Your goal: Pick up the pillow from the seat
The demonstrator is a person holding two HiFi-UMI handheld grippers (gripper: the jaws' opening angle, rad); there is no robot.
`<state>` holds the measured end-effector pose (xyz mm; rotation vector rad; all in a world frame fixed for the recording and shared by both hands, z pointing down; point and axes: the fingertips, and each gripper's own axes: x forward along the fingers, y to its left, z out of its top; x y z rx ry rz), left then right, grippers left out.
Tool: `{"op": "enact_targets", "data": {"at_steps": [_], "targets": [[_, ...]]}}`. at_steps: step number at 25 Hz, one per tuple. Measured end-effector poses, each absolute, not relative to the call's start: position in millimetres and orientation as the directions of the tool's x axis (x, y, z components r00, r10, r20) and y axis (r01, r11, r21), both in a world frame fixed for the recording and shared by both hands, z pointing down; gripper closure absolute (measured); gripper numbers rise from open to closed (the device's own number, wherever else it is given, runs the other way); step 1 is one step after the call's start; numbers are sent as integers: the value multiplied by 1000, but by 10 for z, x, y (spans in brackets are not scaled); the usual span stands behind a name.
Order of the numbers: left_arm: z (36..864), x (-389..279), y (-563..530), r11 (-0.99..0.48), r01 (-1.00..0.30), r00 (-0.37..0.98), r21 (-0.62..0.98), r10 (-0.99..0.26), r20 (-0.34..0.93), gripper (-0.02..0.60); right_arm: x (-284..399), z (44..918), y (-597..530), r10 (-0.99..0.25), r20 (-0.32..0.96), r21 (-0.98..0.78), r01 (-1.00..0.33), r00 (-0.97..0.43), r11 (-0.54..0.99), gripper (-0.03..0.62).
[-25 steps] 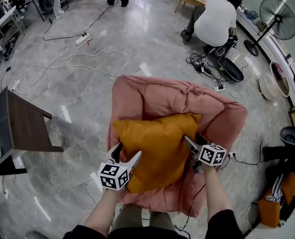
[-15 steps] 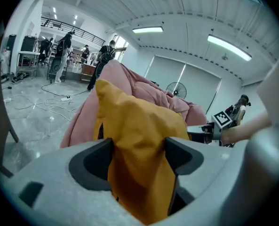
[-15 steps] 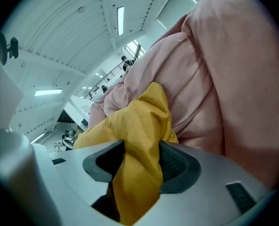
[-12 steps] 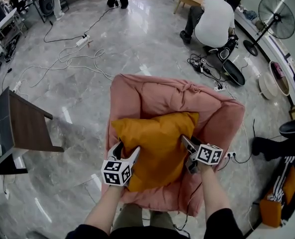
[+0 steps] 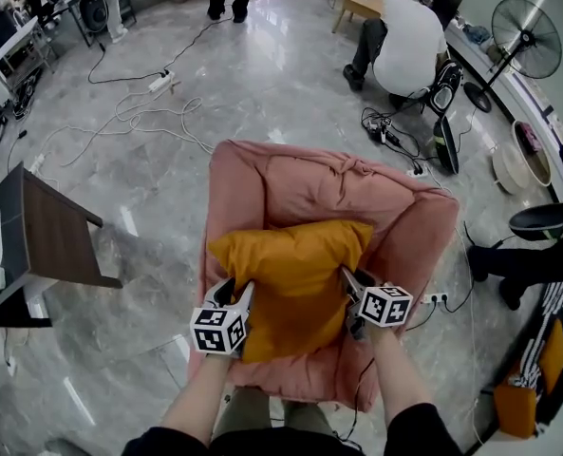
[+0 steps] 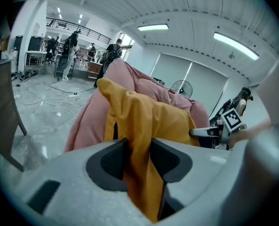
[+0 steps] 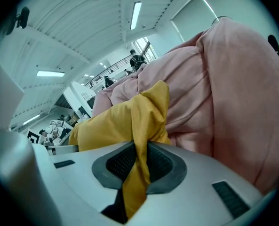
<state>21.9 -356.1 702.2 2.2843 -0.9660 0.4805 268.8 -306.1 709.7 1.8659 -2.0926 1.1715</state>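
A glossy grey marble-tile floor (image 5: pixel 262 74) spreads across the hall, with loose white cables (image 5: pixel 139 112) snaking over it. A dark brown wooden table (image 5: pixel 44 245) stands at left, a black pedestal fan (image 5: pixel 528 38) at right. Long fluorescent ceiling lights (image 6: pixel 153 27) glow overhead

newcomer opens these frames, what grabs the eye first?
The mustard-yellow fabric pillow in the middle of the head view, lying on the pink padded armchair. The left gripper and right gripper sit at its left and right edges; their jaws have just been closing and now pinch folds of its fabric. Beyond, white cables trail over the grey marble floor.
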Motion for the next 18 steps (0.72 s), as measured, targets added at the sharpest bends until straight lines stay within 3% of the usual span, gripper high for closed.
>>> {"op": "enact_targets", "data": {"at_steps": [18], "targets": [[6930,-41,-2973,-512,-783,616,354,-556,558,472,2389,6850,-2389,-808,536,-417,-909,-245,-1,553]]}}
